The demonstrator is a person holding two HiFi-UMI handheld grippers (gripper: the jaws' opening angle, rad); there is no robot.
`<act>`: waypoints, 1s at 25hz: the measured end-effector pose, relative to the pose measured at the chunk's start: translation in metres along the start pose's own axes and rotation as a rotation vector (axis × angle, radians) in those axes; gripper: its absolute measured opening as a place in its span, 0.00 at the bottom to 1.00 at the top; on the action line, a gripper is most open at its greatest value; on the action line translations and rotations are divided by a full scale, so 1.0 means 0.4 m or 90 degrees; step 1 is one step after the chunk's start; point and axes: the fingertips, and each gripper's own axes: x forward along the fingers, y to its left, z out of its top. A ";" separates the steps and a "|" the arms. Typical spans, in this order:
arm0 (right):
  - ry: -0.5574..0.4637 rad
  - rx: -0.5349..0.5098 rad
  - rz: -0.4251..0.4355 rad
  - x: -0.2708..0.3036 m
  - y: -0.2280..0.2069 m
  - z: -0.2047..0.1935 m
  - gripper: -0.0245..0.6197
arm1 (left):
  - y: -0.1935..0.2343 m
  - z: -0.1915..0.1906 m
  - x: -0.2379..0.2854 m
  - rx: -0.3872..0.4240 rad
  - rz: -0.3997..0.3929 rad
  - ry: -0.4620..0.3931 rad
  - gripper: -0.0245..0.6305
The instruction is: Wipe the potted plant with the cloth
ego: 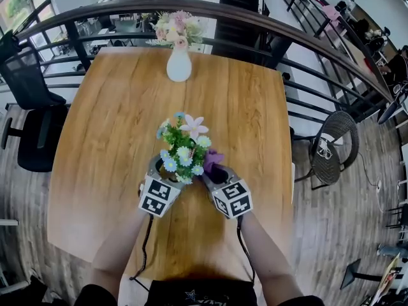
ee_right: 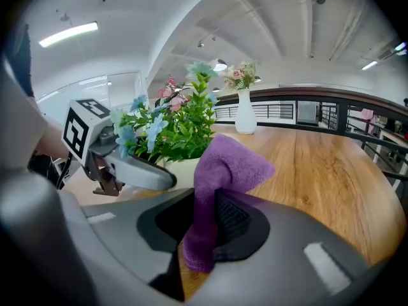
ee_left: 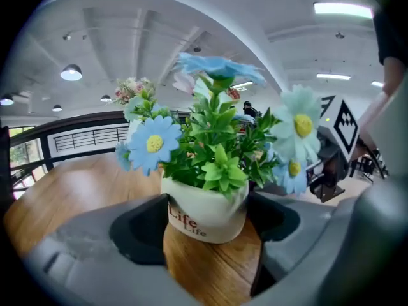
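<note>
A small potted plant (ego: 183, 148) with blue, white and pink flowers stands in a white pot (ee_left: 204, 217) on the wooden table (ego: 115, 107), near its front middle. My left gripper (ego: 164, 171) reaches in from the left, and both its jaws lie against the pot's sides. My right gripper (ego: 215, 172) is just right of the plant, shut on a purple cloth (ee_right: 223, 171). The cloth stands up out of the jaws, its upper fold close beside the green leaves (ee_right: 178, 132). In the right gripper view the left gripper (ee_right: 137, 171) shows below the foliage.
A white vase (ego: 179, 64) of pink flowers stands at the table's far edge. A curved dark railing (ego: 306, 37) runs behind the table. A black office chair (ego: 32, 113) is at the left, a wicker chair (ego: 335, 145) at the right.
</note>
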 end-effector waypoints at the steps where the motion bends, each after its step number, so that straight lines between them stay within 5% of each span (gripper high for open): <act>1: -0.001 -0.002 0.000 -0.002 0.004 0.000 0.17 | 0.004 -0.001 0.000 0.001 0.007 0.003 0.66; 16: -0.005 -0.014 0.033 -0.020 0.063 -0.018 0.17 | -0.004 -0.002 0.001 -0.040 0.023 0.003 0.66; 20: -0.009 0.003 0.036 -0.022 0.055 -0.021 0.17 | -0.009 0.006 -0.008 -0.065 -0.006 -0.014 0.66; 25: -0.008 0.013 0.038 -0.029 0.044 -0.024 0.17 | 0.005 0.013 -0.037 0.018 -0.064 -0.020 0.66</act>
